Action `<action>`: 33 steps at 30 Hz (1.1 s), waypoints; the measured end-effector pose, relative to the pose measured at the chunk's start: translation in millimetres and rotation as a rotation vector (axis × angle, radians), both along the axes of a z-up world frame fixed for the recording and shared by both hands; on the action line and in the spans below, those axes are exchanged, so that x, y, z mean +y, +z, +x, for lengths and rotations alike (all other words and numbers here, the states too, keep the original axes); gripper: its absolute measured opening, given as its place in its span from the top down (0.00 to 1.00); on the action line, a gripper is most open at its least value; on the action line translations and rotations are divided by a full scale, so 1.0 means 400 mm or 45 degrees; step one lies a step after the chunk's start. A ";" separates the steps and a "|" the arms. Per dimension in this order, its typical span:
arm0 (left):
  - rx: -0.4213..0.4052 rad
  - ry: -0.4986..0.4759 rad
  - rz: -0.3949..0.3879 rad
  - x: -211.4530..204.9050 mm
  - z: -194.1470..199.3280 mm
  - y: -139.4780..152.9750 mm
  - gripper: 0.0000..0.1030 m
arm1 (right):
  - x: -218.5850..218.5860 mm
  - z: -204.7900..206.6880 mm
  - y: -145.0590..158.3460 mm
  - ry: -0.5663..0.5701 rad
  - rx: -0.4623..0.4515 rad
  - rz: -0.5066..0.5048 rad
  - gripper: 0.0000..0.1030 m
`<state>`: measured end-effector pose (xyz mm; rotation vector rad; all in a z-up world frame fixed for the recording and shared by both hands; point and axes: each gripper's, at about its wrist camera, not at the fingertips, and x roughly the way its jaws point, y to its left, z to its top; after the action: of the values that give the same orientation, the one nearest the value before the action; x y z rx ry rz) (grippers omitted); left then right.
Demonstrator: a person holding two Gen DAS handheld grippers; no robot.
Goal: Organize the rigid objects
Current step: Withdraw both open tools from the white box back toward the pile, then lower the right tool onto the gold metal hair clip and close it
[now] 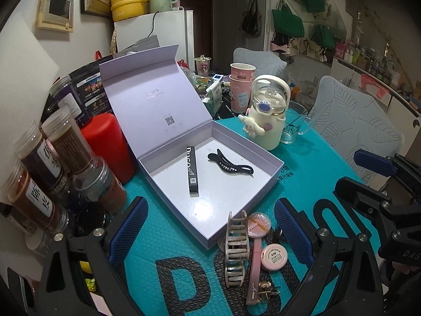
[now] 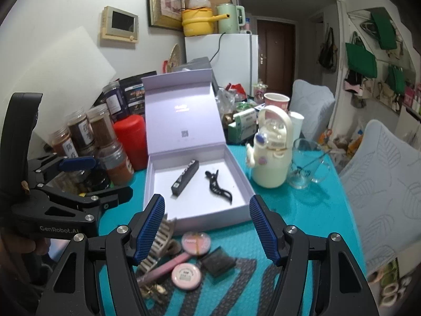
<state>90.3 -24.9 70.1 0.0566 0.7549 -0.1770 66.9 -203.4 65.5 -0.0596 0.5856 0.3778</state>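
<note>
At the near edge of the table, on the teal bubble mailer [image 1: 310, 173] that is serving as a mat, both grippers are hovering over a small heap of loose items. The left gripper [image 1: 210, 234] is standing released, its blue pads wide apart and nothing between them; the right gripper [image 2: 208, 231] is likewise spread and gripping nothing, its jaws parted over the heap.

Lying in that heap are a beige claw clip [image 1: 235, 250], a slim pink tube [image 1: 256, 268] running beside it, two round pink compacts [image 2: 196, 242] [image 2: 186, 275], a dark square case [image 2: 217, 261], and some small gold-coloured clips [image 1: 265, 292], too blurred to identify further. They are sitting just outside the front wall of the lavender gift box [image 1: 271, 155], probably because they are waiting to go in.

Just beyond, the box is lying open in the middle of the mailer, its hinged lid [image 1: 155, 97] leaning back so the tray stays reachable from the front. Inside are already resting a slim black carton [image 1: 192, 171] and a black hair clip [image 1: 230, 164], apart from each other, leaving most of the floor free for the rest.

Along the left edge of the table, labelled spice jars [image 1: 44, 155] and a red canister [image 1: 105, 144] are crowding together. Toward the far right, a cream cartoon water bottle [image 1: 268, 115] is standing beside a glass mug [image 2: 307, 163], with pink paper cups [image 1: 240, 84] behind.

The next move looks like picking one piece from the heap; the claw clip lies closest to the right gripper's left pad.
</note>
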 end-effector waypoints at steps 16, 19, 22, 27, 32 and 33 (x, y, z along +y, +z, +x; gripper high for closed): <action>0.024 -0.076 0.016 -0.025 -0.079 -0.061 0.05 | -0.007 -0.061 -0.108 0.019 0.112 0.053 0.35; 0.053 -0.087 0.006 -0.025 -0.089 -0.083 0.05 | -0.008 -0.076 -0.126 0.029 0.133 0.061 0.35; 0.082 -0.097 -0.001 -0.024 -0.093 -0.102 0.05 | -0.005 -0.088 -0.145 0.046 0.156 0.068 0.35; 0.103 -0.084 -0.016 -0.014 -0.100 -0.127 0.05 | 0.007 -0.103 -0.181 0.069 0.184 0.067 0.35; 0.146 -0.085 -0.032 -0.002 -0.104 -0.160 0.05 | 0.019 -0.110 -0.221 0.099 0.208 0.070 0.35; 0.154 -0.084 -0.033 0.000 -0.104 -0.165 0.05 | 0.022 -0.111 -0.230 0.108 0.217 0.075 0.35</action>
<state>48.8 -24.8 4.0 0.0461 0.8717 -0.2550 22.6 -194.5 -26.3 0.0044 0.7412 0.4850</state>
